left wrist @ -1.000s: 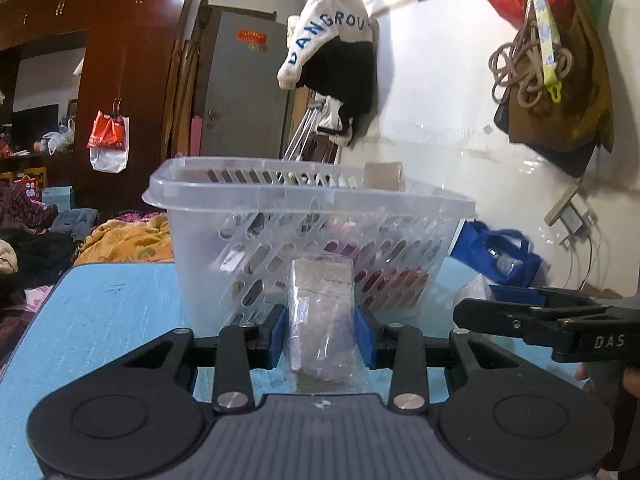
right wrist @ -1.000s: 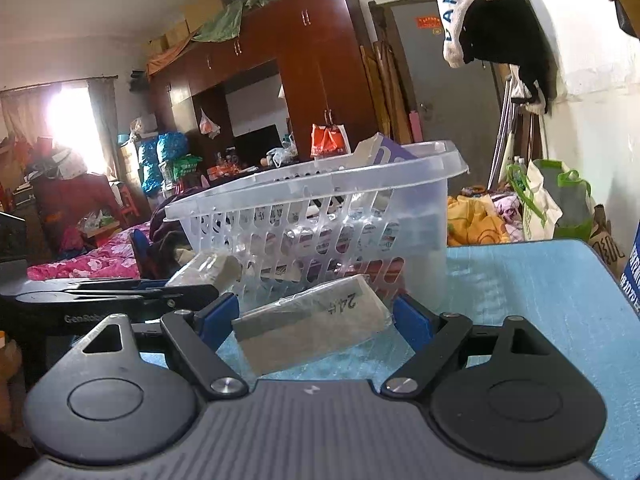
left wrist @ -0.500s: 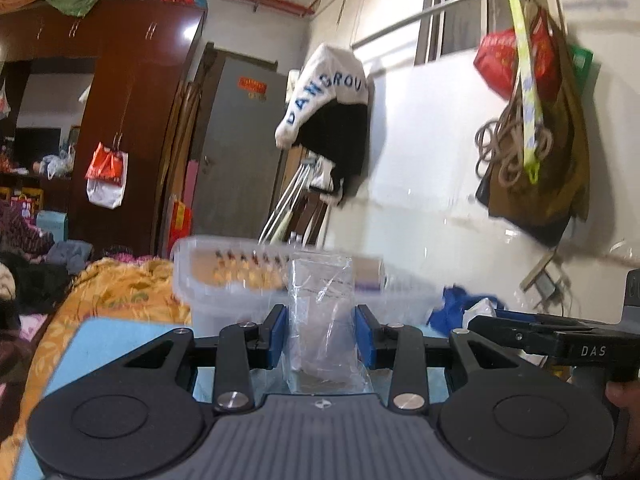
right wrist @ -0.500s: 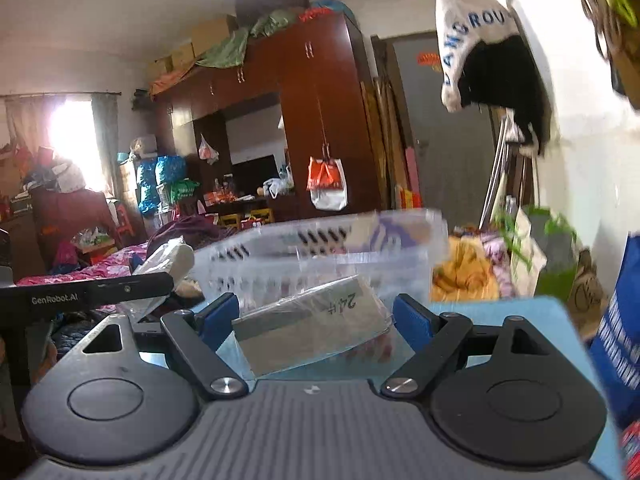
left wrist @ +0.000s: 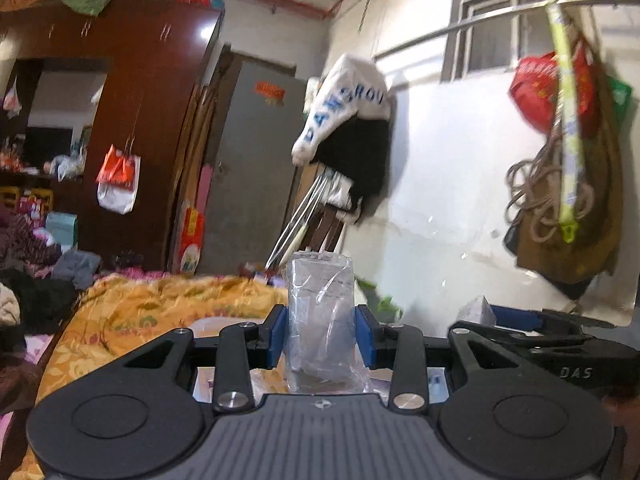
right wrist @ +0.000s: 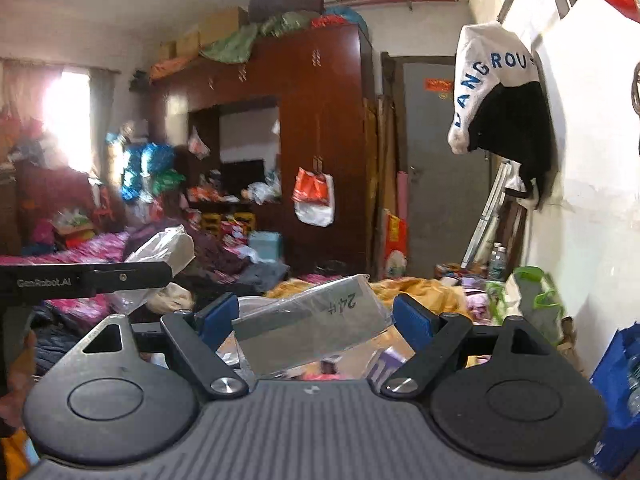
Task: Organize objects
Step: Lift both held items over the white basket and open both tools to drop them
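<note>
1. Where our left gripper (left wrist: 322, 338) reaches forward, its two blue pads (left wrist: 277, 336) are pressed against the sides of one clear plastic packet (left wrist: 320, 320), which stands upright between them; its film is crinkled and glossy, with a grey block showing inside.
2. In our right gripper (right wrist: 316, 320), the blue pads (right wrist: 412, 320) sit at either end of a second packet (right wrist: 312, 330), a flat grey slab in clear wrap lying tilted, its right end higher, with "24#" handwritten near that end. We take it as clamped, though the contact on the right pad is hard to make out.
3. We count two packets, one per gripper.
4. Just under the right gripper we see the pale rim of a basket (right wrist: 250, 303), blurred, so both packets are held in the air above it.
5. Beyond lies a yellow blanket (left wrist: 160, 304).
6. Farthest back stand one dark wooden wardrobe (right wrist: 316, 128) and one grey door (right wrist: 436, 168), with a white garment (right wrist: 486, 80) hanging on the wall.
</note>
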Action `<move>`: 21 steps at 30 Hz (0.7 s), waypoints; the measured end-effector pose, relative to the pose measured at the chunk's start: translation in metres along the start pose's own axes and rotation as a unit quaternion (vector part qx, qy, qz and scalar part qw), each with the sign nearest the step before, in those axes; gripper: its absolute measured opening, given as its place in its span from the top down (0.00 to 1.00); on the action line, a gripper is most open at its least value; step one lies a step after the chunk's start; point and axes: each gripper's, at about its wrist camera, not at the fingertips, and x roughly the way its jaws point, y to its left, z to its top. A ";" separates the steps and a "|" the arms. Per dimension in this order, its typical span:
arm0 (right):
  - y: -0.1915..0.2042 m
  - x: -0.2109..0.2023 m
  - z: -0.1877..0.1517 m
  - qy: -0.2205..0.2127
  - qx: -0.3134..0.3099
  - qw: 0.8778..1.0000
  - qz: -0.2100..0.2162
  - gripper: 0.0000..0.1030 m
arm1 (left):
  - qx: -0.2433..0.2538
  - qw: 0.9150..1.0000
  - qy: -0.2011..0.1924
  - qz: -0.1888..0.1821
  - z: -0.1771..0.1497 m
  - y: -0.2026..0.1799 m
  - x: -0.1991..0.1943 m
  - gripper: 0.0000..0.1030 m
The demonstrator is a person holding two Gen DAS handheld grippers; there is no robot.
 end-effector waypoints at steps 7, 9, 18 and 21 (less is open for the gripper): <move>-0.005 0.037 -0.009 0.024 -0.007 1.000 -0.002 0.16 | -0.008 0.999 0.031 0.031 -0.004 0.016 0.047 0.60; -0.006 0.045 -0.013 0.026 -0.007 1.000 0.011 0.12 | -0.011 0.999 0.037 0.038 -0.005 0.023 0.059 0.55; -0.012 0.026 -0.021 0.017 0.001 1.000 0.024 0.00 | -0.009 0.999 0.034 0.040 -0.022 0.030 0.051 0.19; -0.016 0.014 -0.020 0.006 -0.006 1.000 0.013 0.00 | -0.004 0.999 0.007 0.035 -0.025 0.024 0.031 0.08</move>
